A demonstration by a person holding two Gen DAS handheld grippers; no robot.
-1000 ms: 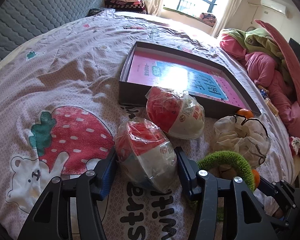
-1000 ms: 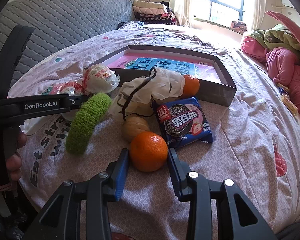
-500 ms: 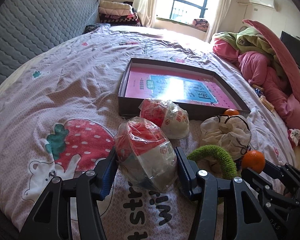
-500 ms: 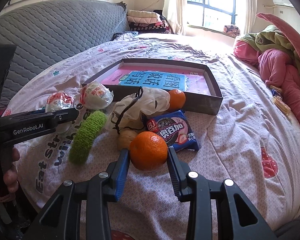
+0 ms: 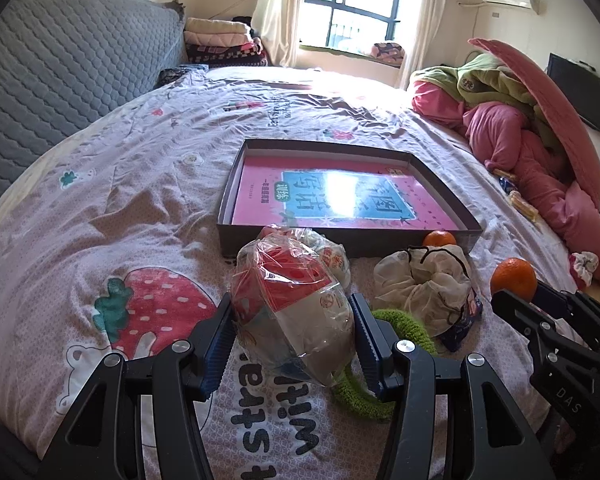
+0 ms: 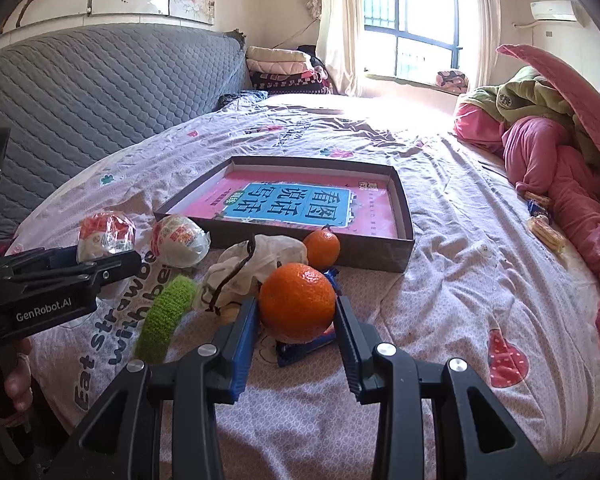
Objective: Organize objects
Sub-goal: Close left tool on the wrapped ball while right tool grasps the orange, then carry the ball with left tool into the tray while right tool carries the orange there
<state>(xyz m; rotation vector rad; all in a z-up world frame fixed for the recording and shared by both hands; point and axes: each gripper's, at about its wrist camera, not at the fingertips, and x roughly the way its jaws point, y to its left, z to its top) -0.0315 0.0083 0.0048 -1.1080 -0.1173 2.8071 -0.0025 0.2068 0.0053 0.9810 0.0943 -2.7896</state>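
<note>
Left wrist view: to your far left the grey quilted headboard borders the bed, and the bedsheet between it and the shallow box lies wide and bare apart from its strawberry print. Your left gripper is clamped on the plastic-wrapped bowl, both blue pads pressing its sides, and the bowl hangs just short of the box's near wall. A second wrapped bowl sits right behind it against that wall. Further right lie the green knitted ring, the crumpled drawstring bag and a loose orange touching the box's near corner. At the right edge the pink and green bedding pile closes off that side.

Right wrist view: your left gripper's body crosses the left edge, close to the ring. In the centre your right gripper holds an orange squeezed between its pads, raised above the blue snack packet and near the box's front wall. The box holds a pink book flat on its floor. To the right the sheet runs open up to the bedding pile.
</note>
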